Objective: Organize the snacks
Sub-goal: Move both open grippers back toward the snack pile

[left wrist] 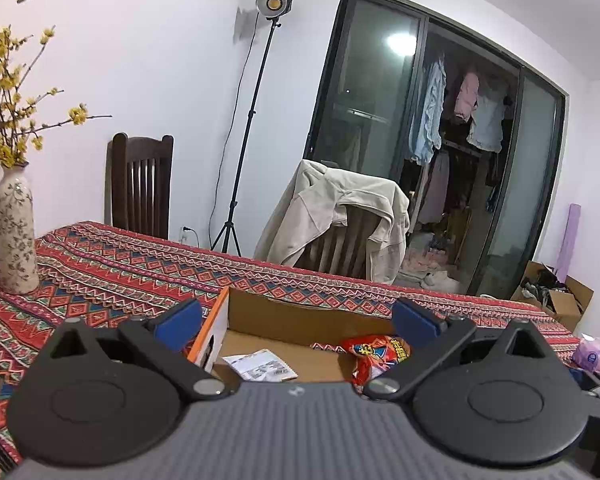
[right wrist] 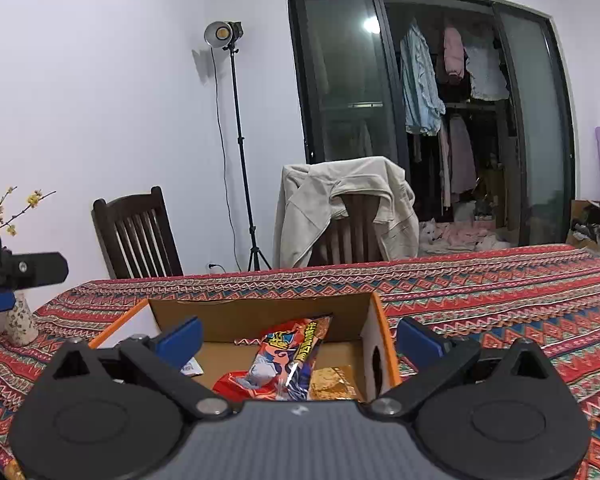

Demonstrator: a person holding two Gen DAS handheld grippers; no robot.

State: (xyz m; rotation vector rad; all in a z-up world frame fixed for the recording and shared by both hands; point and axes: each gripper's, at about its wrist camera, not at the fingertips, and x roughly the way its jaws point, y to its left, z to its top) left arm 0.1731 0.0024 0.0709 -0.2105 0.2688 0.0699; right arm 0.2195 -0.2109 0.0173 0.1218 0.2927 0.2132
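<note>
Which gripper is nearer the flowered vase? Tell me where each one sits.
Left. The vase stands just beyond and to the left of the left gripper. The right gripper hovers over the cardboard box, with the left gripper between it and the vase.

It was a lived-in home room. A patterned tablecloth covered the table, wooden chairs stood behind it, one draped with a cream jacket. Clothes hung in an open glass-door wardrobe. A flower vase stood on the table, a studio lamp by the wall.
</note>
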